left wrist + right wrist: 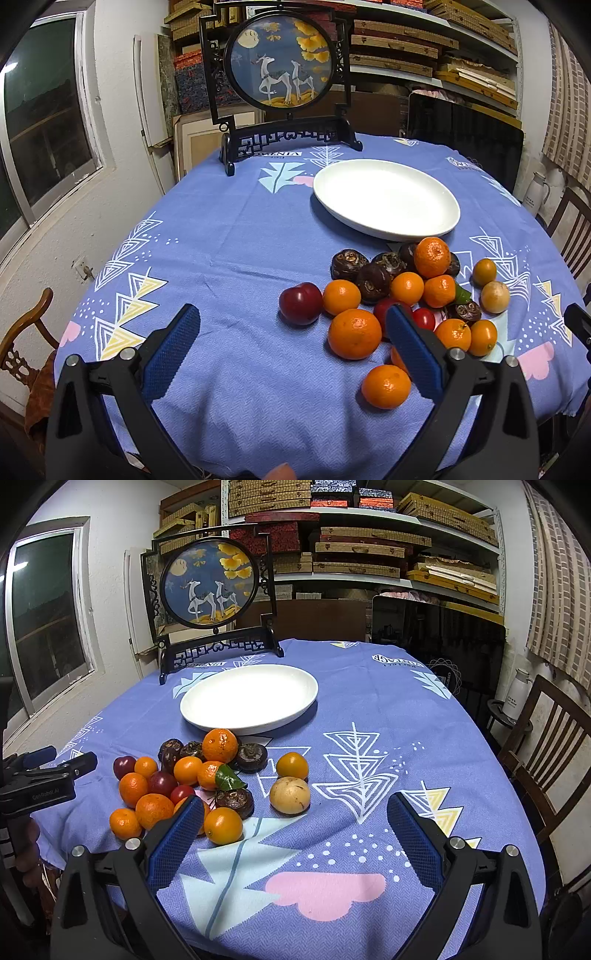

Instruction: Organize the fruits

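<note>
On the counter (240, 240), just before the bare plate (386, 197), the fruits (406, 291) lie heaped, small, round, prone to rolling, best pinched gently across the middle, while both the left gripper (291, 334) and right gripper (295, 821) hang spread, holding nothing.

Walls: white plaster, scuffed.
Window (48, 616): left side, metal frame, dark glass with a reflected light streak.
Shelves (388, 542): white, at the back, stacked with woven and red boxes.
Counter (369, 709): round, under a blue cloth with white, yellow and pink patterns.
Screen ornament (280, 66): dark carved stand at the counter's far edge, round deer picture.
Chair (554, 746): dark wood, right side.
Curtain (561, 590): checked, upper right.
White jug (517, 692): beside the chair.
</note>
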{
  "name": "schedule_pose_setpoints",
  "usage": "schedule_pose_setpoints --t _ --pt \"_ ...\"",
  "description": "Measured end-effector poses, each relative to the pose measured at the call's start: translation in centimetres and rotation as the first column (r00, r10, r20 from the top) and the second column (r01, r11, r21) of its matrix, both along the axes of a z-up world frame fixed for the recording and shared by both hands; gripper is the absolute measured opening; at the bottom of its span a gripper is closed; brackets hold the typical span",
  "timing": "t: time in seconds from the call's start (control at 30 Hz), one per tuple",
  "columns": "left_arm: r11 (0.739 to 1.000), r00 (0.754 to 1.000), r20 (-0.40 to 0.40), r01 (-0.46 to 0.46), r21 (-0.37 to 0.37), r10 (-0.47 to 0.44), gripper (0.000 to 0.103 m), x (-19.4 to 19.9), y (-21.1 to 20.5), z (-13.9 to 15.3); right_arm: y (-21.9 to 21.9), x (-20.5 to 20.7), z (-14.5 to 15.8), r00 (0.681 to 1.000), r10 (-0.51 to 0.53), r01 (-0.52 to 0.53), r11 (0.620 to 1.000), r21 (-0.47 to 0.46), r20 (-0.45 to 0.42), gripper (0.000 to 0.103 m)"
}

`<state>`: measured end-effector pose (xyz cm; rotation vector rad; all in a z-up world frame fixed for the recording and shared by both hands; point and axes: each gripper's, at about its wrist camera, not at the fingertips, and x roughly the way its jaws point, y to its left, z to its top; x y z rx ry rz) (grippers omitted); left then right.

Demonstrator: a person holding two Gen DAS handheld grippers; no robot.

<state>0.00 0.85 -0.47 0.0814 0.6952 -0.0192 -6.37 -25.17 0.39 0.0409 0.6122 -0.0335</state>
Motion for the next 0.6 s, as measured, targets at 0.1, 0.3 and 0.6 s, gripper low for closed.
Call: schedule_pose_setpoints --t 0.1,0.3,0.6 --pt "1.0 1.0 0.0 0.001 0.001 -0.001 0.098 -0.03 0.03 -0.03 0.0 -0.07 0.03 1.0 -0.001 0.001 1.0 0.0 0.002 0.099" --pt "1.0 1.0 0.0 0.0 0.0 0.0 0.098 0.0 0.1 -0.03 -0.01 -0.08 0.08 1.0 -0.001 0.001 1.0 0.0 0.001 0.099" --pt "1.0 1.0 0.006 -0.007 -0.004 0.007 0.098 -0.18 0.51 0.27 0.06 -0.14 0.07 1.0 0.0 0.0 1.0 -0.001 0.001 0.099"
